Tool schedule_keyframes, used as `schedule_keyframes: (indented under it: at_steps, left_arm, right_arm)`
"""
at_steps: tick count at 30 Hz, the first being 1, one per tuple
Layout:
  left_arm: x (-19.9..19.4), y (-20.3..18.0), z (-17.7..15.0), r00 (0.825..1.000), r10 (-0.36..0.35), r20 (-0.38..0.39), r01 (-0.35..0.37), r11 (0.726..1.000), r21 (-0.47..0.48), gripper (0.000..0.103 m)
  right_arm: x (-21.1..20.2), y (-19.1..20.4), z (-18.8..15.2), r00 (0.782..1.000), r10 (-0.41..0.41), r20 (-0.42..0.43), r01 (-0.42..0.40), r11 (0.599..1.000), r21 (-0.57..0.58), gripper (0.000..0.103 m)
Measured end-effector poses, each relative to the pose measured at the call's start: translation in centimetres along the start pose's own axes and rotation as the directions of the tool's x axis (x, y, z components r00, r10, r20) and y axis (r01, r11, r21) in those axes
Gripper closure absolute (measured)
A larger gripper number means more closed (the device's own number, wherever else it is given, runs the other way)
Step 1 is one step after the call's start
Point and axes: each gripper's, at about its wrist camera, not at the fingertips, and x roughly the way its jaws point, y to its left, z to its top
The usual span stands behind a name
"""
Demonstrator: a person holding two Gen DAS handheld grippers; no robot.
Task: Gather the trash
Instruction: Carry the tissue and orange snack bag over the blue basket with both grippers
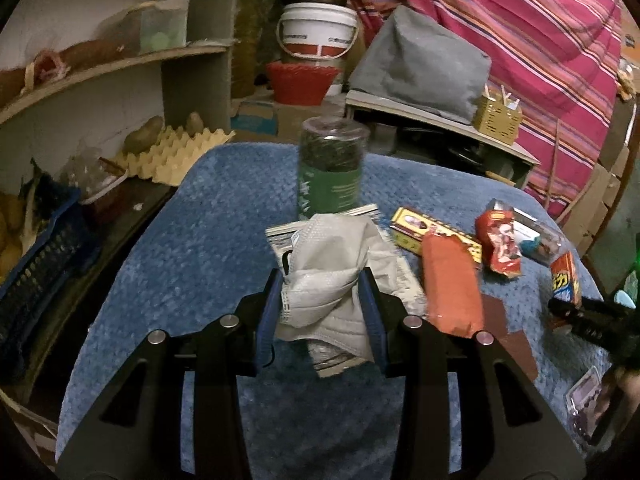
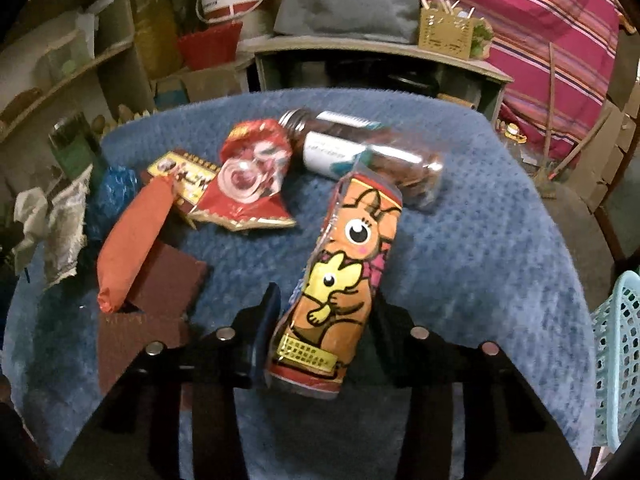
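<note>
Two tools going at once here. The left tool [image 1: 324, 280] is clamped on one crumpled grey face mask [image 1: 328, 276], held just above one silvery foil wrapper [image 1: 396, 280] on the blue-covered counter [image 1: 180, 260]. The right tool [image 2: 320, 300] is pinched around one orange cartoon snack pack [image 2: 344, 264], lifted off the cloth.

Still lying on the counter: one orange-red tube pack [image 2: 132, 236], one red crinkled wrapper [image 2: 248, 176], one yellow box [image 2: 180, 176], one clear jar on its side [image 2: 360, 152], and two brown cardboard pieces [image 2: 168, 280]. One green-labelled jar [image 1: 330, 168] stands upright at the back. One pale blue basket [image 2: 616, 360] sits at the right edge.
</note>
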Motion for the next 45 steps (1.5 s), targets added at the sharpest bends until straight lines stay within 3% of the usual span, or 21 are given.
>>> schedule_keyframes:
  at_steps: [14,19,25,30,36,45]
  left_arm:
    - [-1.9,-8.0,-0.1,0.998,-0.067,-0.016,0.068,0.994,0.090,0.065]
    - [-2.2,-13.4,-0.2,0.995,-0.095,0.000,0.094,0.986,0.141,0.065]
    - [-1.6,-21.4,-1.5,0.983,-0.181,-0.023,0.182,0.964,0.195,0.065]
    - [-2.1,-28.5,-2.8,0.966,-0.258,-0.036,0.258,0.929,0.267,0.065]
    - [-3.2,-37.5,-5.3,0.931,-0.358,-0.067,0.358,0.866,0.349,0.065]
    - [-3.7,-47.4,-8.3,0.880,-0.457,-0.132,0.468,0.780,0.416,0.065]
  right_arm:
    - [-4.0,-6.2,-1.1,0.994,0.068,0.087,-0.069,0.998,0.009,0.062]
    - [-5.9,-9.2,-2.4,0.992,0.065,0.111,-0.064,0.998,-0.012,0.062]
    - [-9.5,-15.1,-3.5,0.989,0.024,0.149,-0.027,0.999,0.019,0.062]
    - [-12.6,-20.7,-4.8,0.983,-0.056,0.174,0.047,0.997,0.057,0.062]
    - [-14.6,-27.3,-6.9,0.976,-0.139,0.167,0.120,0.985,0.122,0.062]
    - [-16.2,-35.5,-10.4,0.961,-0.241,0.135,0.207,0.952,0.227,0.062]
